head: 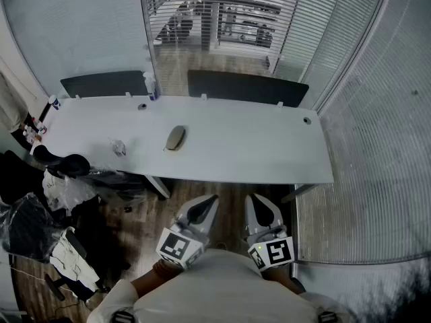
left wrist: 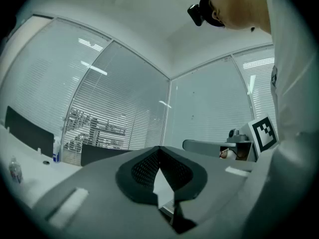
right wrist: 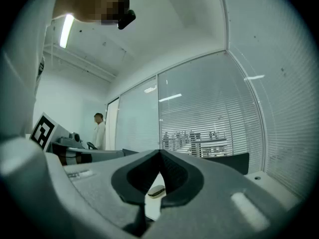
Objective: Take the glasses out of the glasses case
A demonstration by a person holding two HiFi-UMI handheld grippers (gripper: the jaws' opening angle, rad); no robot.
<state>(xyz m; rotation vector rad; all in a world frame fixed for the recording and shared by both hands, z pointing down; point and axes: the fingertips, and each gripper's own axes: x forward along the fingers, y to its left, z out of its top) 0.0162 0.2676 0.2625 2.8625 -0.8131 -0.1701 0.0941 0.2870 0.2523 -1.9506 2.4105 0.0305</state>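
A closed tan-grey glasses case (head: 175, 138) lies near the middle of the long white table (head: 269, 153). In the right gripper view it shows small through the gap under the jaw tips, as the case (right wrist: 156, 191). My left gripper (head: 204, 206) and right gripper (head: 261, 209) are held side by side close to my body, short of the table's near edge and well apart from the case. Both are shut with nothing between the jaws. The left gripper (left wrist: 159, 148) and right gripper (right wrist: 160, 152) point level toward the table and the glass wall.
A small clear bottle (head: 118, 147) stands left of the case, and a spray bottle (head: 149, 85) at the table's far edge. Two dark chairs (head: 246, 86) stand behind the table. Bags and clutter (head: 60, 194) fill the floor at left. A person (right wrist: 99, 128) stands far off.
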